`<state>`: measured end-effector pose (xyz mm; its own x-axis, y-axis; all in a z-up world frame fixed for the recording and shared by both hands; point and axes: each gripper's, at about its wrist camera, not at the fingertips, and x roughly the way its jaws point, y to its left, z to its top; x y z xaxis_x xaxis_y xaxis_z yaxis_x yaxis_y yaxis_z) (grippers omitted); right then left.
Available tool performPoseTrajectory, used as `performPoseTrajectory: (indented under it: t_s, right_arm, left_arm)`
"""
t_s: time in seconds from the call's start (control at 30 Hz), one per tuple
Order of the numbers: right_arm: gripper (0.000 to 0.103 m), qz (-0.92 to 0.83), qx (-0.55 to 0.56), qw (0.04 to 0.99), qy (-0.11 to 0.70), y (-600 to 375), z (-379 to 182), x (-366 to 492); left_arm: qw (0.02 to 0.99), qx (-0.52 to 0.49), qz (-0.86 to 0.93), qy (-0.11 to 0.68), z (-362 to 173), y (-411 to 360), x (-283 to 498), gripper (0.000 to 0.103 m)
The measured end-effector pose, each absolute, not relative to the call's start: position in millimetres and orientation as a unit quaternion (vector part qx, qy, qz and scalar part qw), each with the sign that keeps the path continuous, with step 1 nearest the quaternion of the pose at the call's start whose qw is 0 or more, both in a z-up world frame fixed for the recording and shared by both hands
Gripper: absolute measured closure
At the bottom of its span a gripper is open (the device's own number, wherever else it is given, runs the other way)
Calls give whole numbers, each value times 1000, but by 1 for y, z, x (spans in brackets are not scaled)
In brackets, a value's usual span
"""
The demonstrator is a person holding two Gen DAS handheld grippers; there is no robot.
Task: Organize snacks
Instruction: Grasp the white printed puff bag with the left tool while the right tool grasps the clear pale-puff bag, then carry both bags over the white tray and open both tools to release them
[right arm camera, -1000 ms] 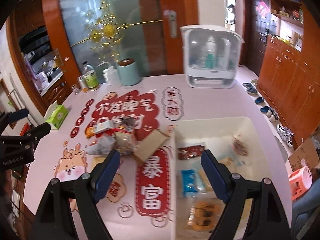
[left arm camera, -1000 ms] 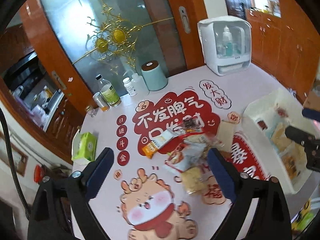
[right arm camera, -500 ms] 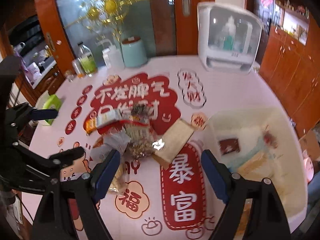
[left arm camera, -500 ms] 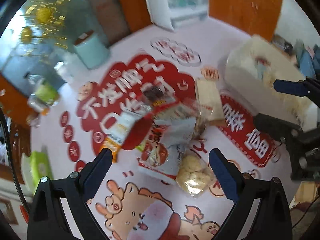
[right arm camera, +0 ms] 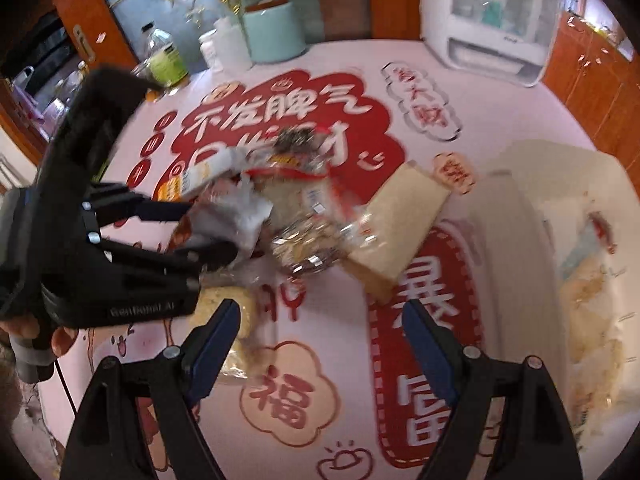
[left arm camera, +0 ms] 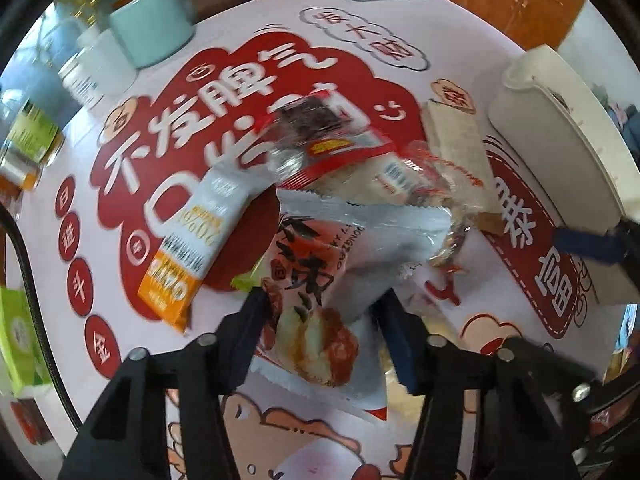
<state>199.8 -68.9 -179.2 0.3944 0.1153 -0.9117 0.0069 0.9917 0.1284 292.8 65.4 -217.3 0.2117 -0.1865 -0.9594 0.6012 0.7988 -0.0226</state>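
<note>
A pile of snack packets [left arm camera: 360,168] lies mid-table on the printed cloth. My left gripper [left arm camera: 322,314] points steeply down with a silver-and-red packet [left arm camera: 316,280] between its closing jaws, and both pads touch the packet's sides. The right wrist view shows that left gripper [right arm camera: 212,228] on the same packet [right arm camera: 236,216]. My right gripper [right arm camera: 320,320] hangs open over bare cloth with nothing between its fingers. A clear bag of yellow puffs [right arm camera: 228,320] lies at its left finger. A flat beige box [right arm camera: 400,220] lies beyond it. The white bin [right arm camera: 516,208] to the right holds several snacks.
A mint canister [right arm camera: 272,32], white jars [right arm camera: 228,46] and bottles [right arm camera: 164,56] stand at the table's far edge. A white countertop cabinet [right arm camera: 492,20] is at the back right. A green tissue pack [left arm camera: 16,336] sits at the left edge. A hand [right arm camera: 40,332] holds the left gripper.
Both grippers dropped toward the table and tilted down. The left one came down over the pile and narrowed its jaws around the silver-and-red packet. The right one's jaws kept their width.
</note>
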Motion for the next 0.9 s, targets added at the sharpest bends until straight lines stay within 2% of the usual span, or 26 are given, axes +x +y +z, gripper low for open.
performPoseTrajectory:
  t_s: [0.3,0.53,0.57,0.6,0.7,0.9]
  right_arm:
    - [19,95,39,804,585,-15,-210,207]
    - [20,107,25,787,607,4,-232,211]
    - [21,105,23,784,611,4,-236,211]
    - [27,103,23,784,612,4,-237,210]
    - [52,111,21,791,602,4,-235,203]
    - [54,112,21,798,592,-7,-223,185]
  left_arm:
    - [770,85,-177,607,-219,149,274,55]
    - [776,8,-131,617,-213,190,220,55]
    - [776,5,-126,618,-212,191,210,55]
    - [777,2,-124,618,-211,190,203,55]
    - [776,-9,-121,619,-208,186,186,55]
    - [788,1,-122,603,-185,168,165,55]
